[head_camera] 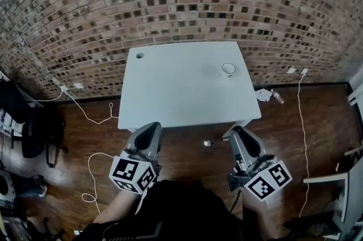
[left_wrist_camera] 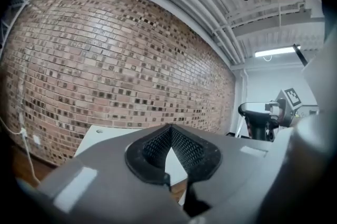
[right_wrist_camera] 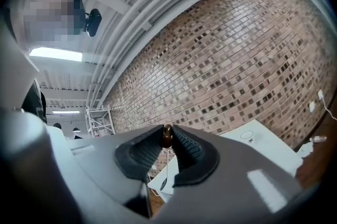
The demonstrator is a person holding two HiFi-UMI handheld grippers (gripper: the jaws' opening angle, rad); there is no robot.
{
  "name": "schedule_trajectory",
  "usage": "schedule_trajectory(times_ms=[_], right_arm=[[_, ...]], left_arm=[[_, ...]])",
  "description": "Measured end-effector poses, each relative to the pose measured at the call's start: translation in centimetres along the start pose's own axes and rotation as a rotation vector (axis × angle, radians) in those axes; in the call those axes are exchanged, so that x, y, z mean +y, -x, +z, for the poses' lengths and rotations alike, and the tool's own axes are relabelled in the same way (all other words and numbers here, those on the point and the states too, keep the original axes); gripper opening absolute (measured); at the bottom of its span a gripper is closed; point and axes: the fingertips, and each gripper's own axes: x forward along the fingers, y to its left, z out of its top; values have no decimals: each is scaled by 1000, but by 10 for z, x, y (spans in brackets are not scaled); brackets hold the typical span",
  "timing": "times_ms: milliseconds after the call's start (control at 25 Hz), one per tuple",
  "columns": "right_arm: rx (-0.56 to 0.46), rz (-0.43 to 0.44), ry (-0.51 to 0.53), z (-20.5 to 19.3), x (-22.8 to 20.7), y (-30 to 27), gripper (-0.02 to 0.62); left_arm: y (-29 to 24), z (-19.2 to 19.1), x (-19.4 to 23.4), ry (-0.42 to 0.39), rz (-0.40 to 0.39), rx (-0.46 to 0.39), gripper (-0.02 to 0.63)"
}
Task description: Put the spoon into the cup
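A small white cup (head_camera: 228,68) stands near the far right of the white table (head_camera: 170,98). My right gripper (head_camera: 231,133) is held in front of the table's near edge, away from the cup, and is shut on a thin spoon. Its shiny bowl (head_camera: 208,143) sticks out to the left over the floor. In the right gripper view the spoon's brown handle end (right_wrist_camera: 167,136) is pinched between the pads of the right gripper (right_wrist_camera: 167,132). My left gripper (head_camera: 150,131) hovers at the table's near left edge; the left gripper (left_wrist_camera: 169,129) has its pads together, nothing between them.
A brick wall (head_camera: 181,1) stands behind the table. White cables (head_camera: 91,115) trail over the wooden floor on the left and right. A dark chair (head_camera: 28,126) is at the left, white furniture (head_camera: 346,189) at the right, and scraps (head_camera: 266,95) lie by the table's right side.
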Motion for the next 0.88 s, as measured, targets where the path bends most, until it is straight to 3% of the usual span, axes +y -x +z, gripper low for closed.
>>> schedule_trajectory(times_ms=[200,480,680,880], right_arm=[[3,19,3,17,-31,3,58],[-29,-42,-10,26,-78,-20,58],[-63,-103,7,41,-97,-55,58],[-66,-193,0,46,-132,-95,58]], left_arm=[[-25,-3,-14,5,27,10,-6],[-69,-1,-16,-5,-36,8,-6],[-105,11,2,-48,-112,-15,-6],[-135,7,39,24,-126,-20,-6]])
